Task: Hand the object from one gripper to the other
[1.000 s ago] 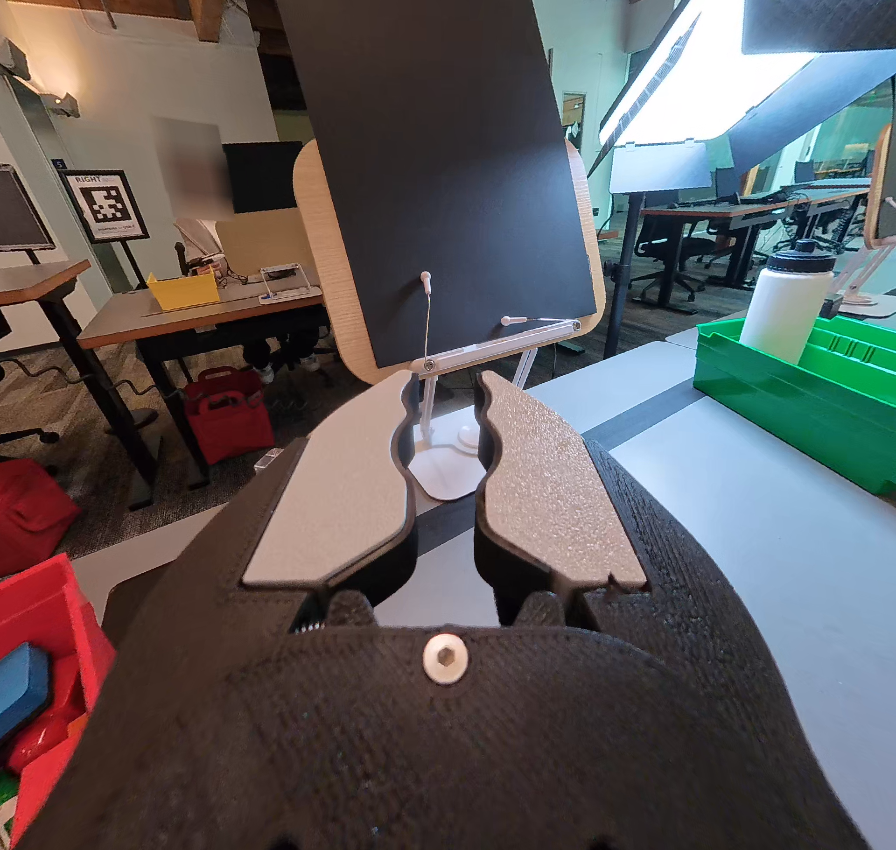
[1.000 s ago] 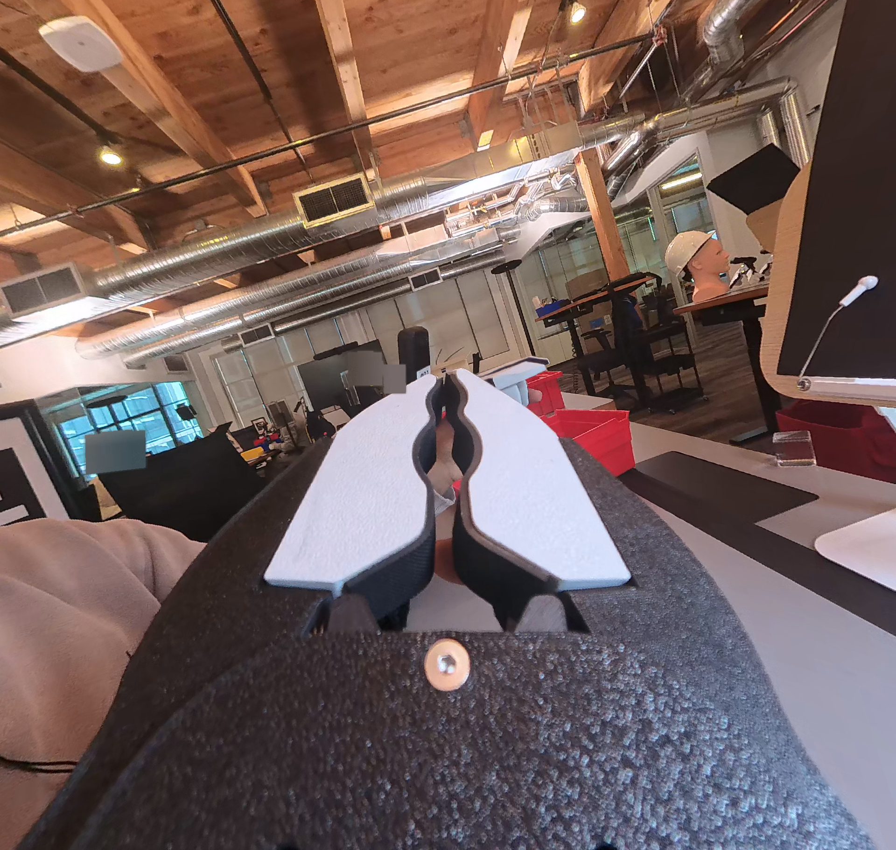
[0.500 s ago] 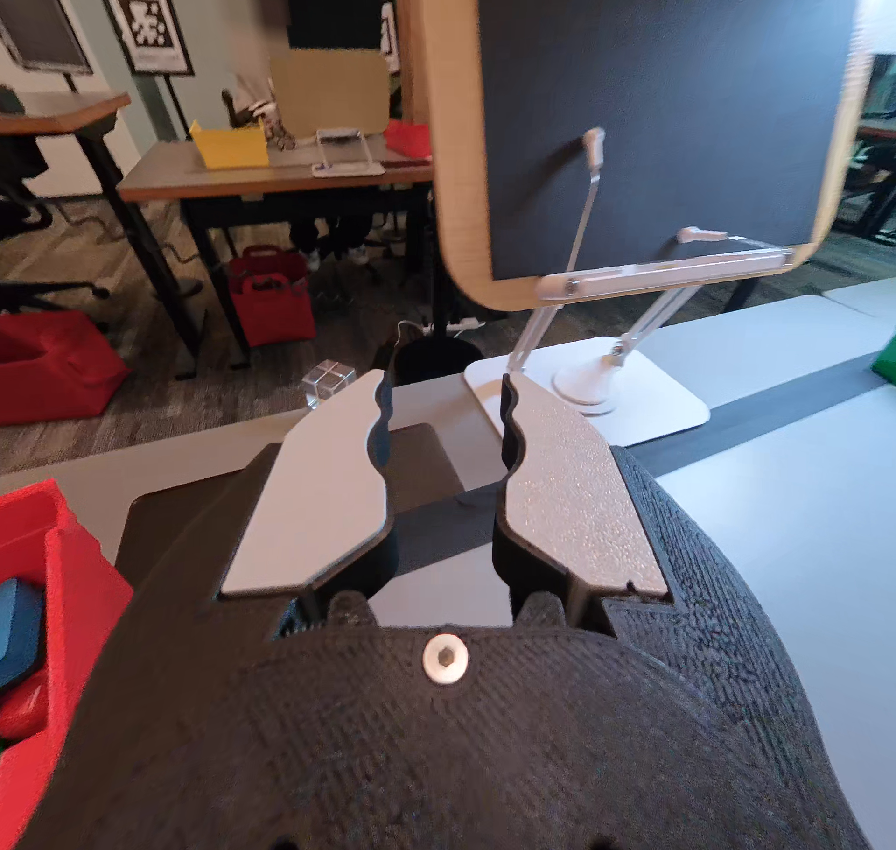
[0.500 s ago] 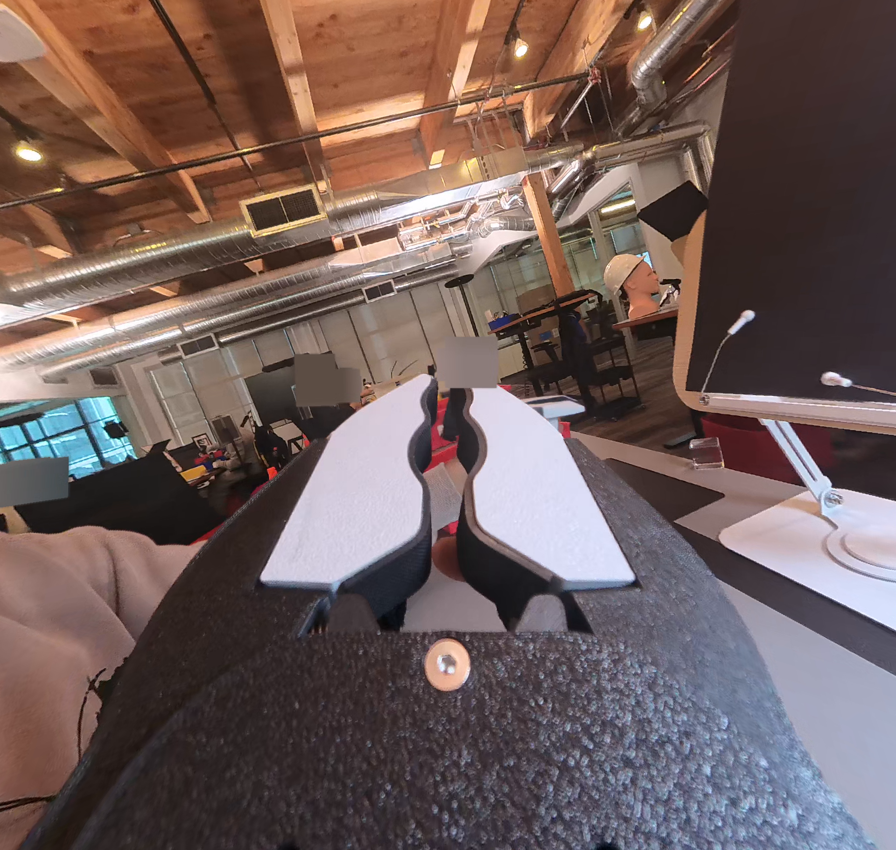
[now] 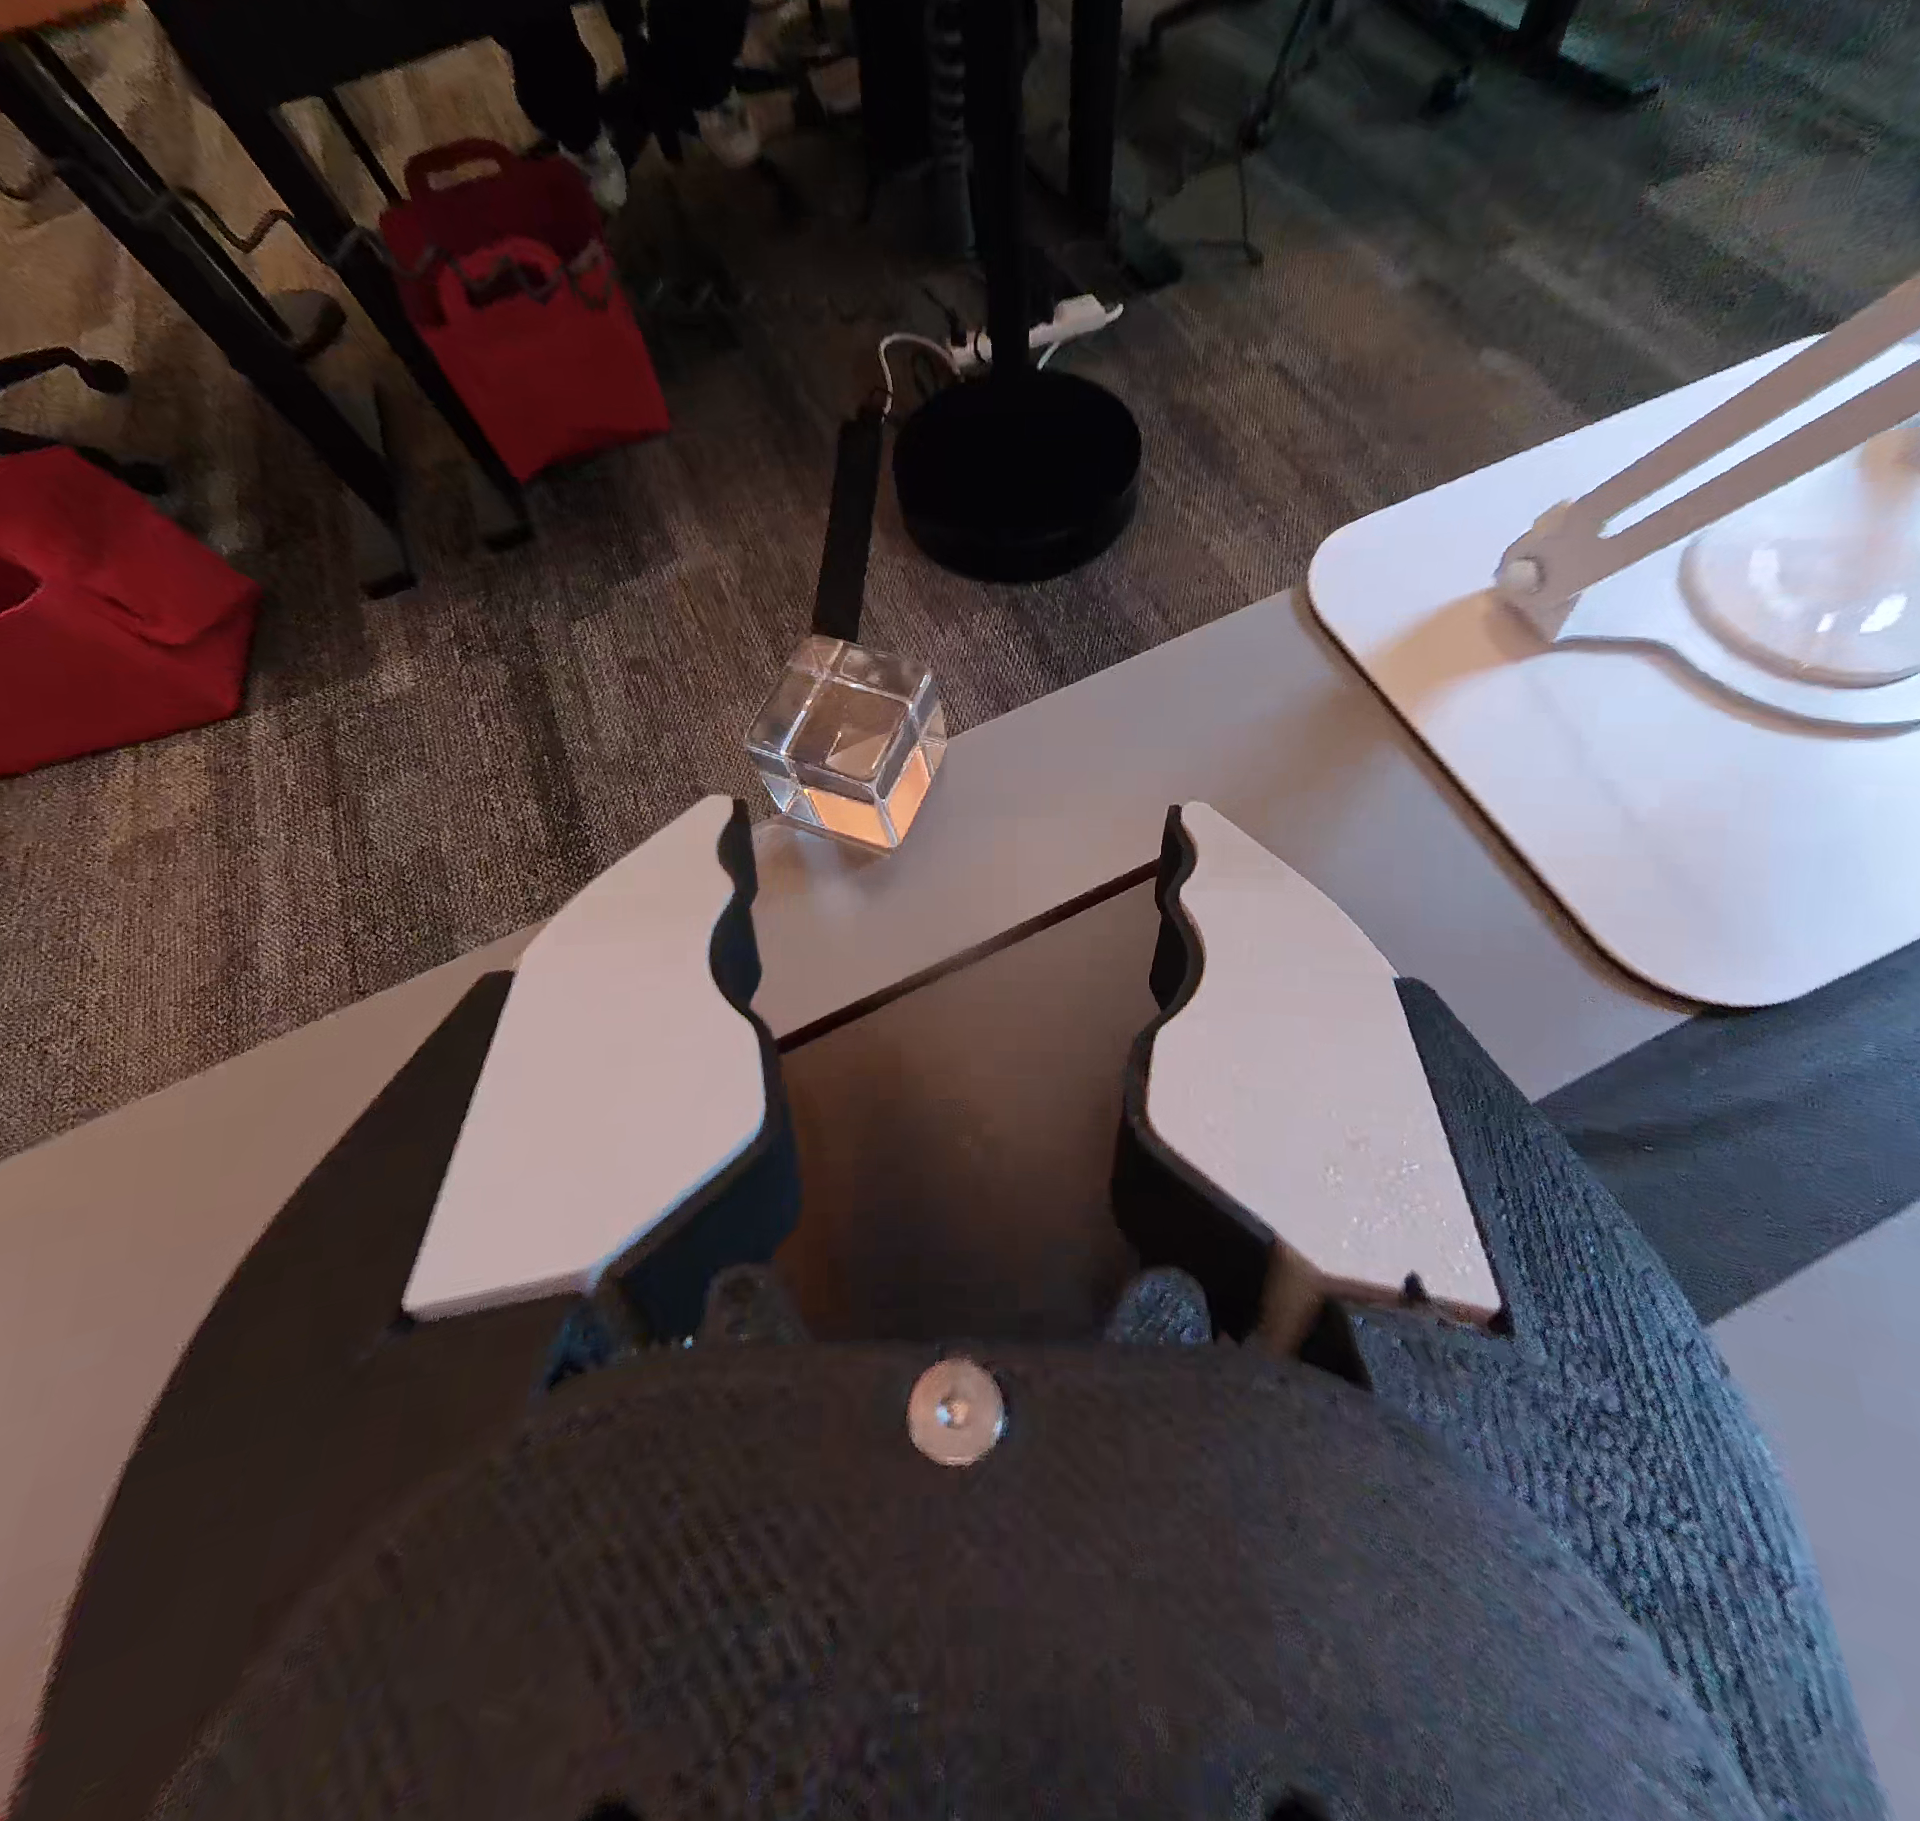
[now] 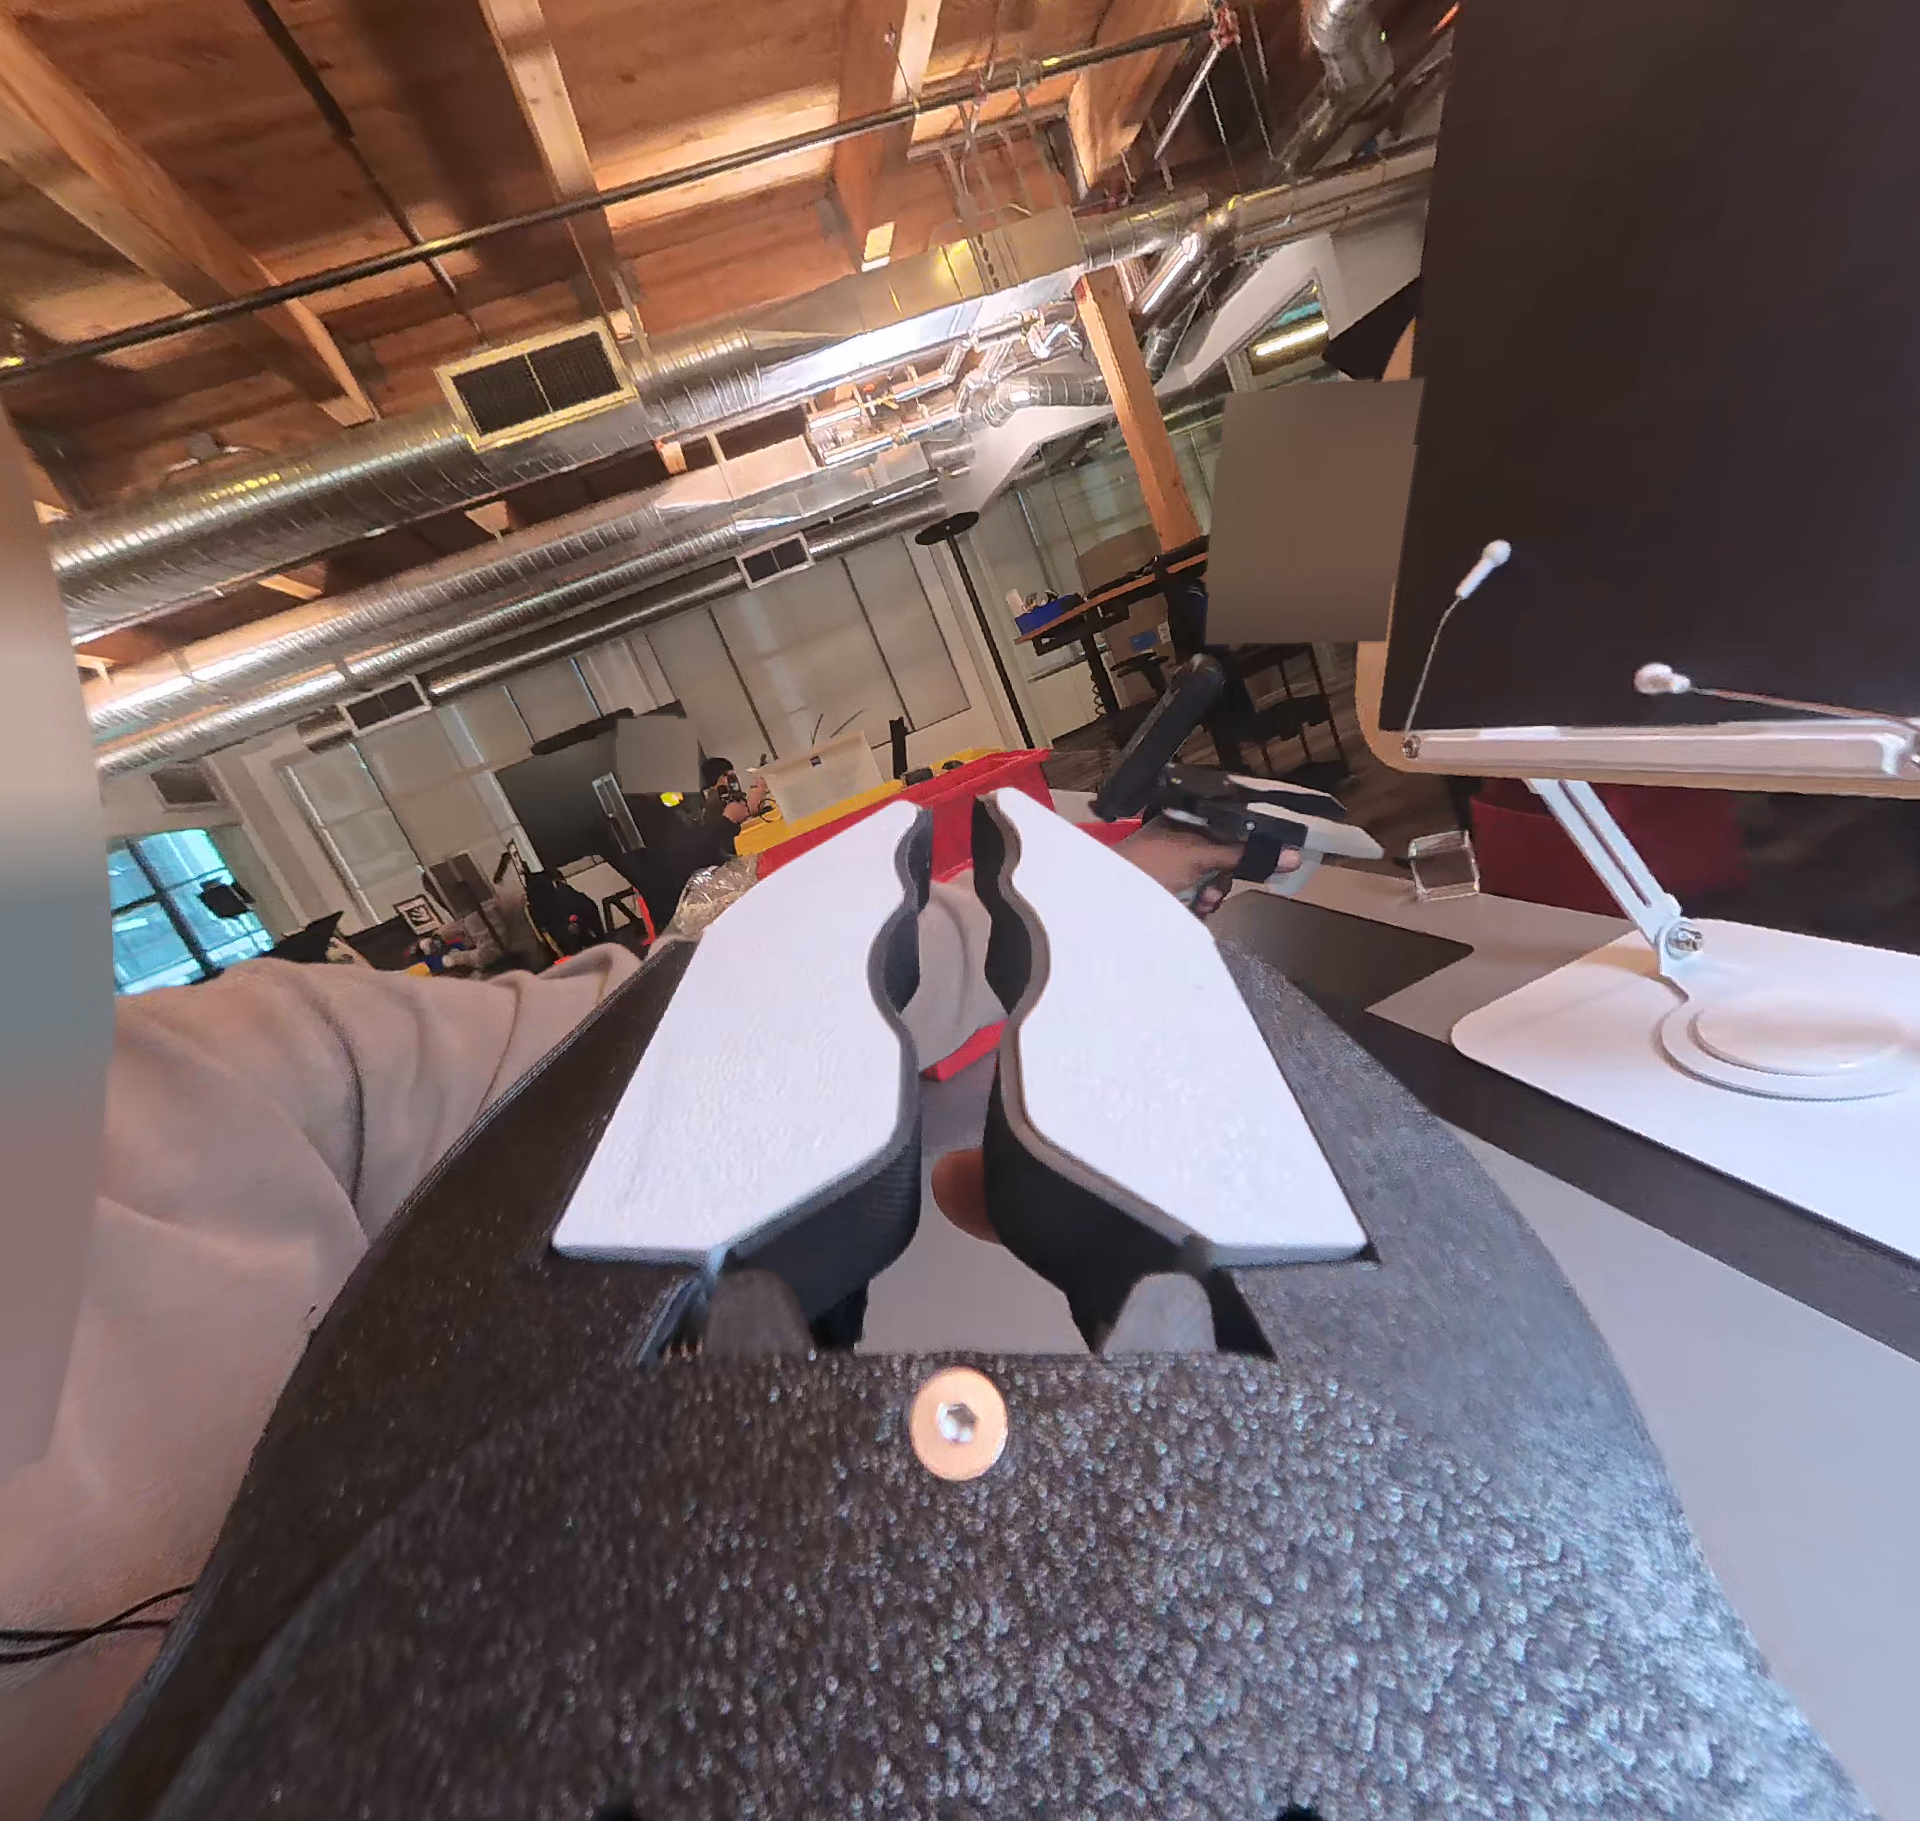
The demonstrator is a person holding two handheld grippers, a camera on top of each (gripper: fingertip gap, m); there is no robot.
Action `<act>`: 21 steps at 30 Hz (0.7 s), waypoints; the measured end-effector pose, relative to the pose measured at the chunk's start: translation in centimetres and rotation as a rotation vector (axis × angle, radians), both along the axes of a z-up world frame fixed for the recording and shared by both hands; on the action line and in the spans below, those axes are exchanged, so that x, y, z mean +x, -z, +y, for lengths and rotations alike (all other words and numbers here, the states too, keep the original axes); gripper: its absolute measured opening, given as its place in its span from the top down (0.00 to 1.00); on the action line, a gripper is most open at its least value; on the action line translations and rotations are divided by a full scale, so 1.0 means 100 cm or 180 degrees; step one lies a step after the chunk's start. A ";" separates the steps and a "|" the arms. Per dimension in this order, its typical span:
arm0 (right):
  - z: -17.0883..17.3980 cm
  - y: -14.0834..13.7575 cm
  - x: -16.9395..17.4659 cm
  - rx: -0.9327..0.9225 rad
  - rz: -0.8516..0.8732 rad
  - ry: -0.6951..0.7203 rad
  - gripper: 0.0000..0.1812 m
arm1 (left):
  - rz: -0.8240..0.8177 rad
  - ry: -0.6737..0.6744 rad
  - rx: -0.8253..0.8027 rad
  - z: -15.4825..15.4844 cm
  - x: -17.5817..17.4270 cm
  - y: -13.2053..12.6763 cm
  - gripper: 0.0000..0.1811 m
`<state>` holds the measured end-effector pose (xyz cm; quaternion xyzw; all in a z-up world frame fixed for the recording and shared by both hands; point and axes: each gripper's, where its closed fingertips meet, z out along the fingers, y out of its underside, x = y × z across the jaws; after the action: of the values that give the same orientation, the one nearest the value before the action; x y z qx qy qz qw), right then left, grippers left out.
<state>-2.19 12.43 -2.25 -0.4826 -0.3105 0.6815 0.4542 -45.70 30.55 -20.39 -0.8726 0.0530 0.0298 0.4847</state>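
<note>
Now left gripper (image 5: pixel 956 815) wide, near clear cube (image 5: pixel 847 743); right gripper (image 6: pixel 951 815) narrow, empty.

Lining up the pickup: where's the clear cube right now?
In the left wrist view, the clear cube sits at the table's far edge, just beyond the open left gripper, nearer its left fingertip.

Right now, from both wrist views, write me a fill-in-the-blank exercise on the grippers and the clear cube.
1. The left gripper has its jaws wide ____.
2. The clear cube sits near the ____ of the grey table, just beyond the left fingertip.
3. The cube is touched by ____ gripper.
4. The right gripper has only a ____ gap between its fingers.

Missing words: open; edge; neither; narrow
</note>
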 end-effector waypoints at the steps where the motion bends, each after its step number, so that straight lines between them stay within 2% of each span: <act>1: 0.002 0.004 -0.003 -0.0038 -0.0016 -0.0033 0.96 | 0.0017 0.0022 -0.0062 0.005 -0.003 0.004 0.58; 14: -0.006 0.045 -0.032 -0.0152 -0.0286 -0.0497 0.94 | 0.0014 0.0181 -0.0670 0.062 -0.033 0.054 0.53; 16: -0.007 0.051 -0.034 -0.0177 -0.0341 -0.0531 0.94 | 0.0106 0.0193 -0.0945 0.061 -0.032 0.068 0.59; 19: -0.006 0.053 -0.032 -0.0214 -0.0349 -0.0518 0.94 | 0.0422 0.0157 -0.0949 0.058 -0.032 0.064 0.69; 21: -0.006 0.049 -0.029 -0.0212 -0.0317 -0.0484 0.94 | 0.0390 0.0180 -0.0891 0.050 -0.025 0.055 0.72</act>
<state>-5.04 11.83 -7.17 -0.5057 -0.3456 0.6991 0.3688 -48.19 35.55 -25.94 -0.9263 0.1107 0.0616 0.3549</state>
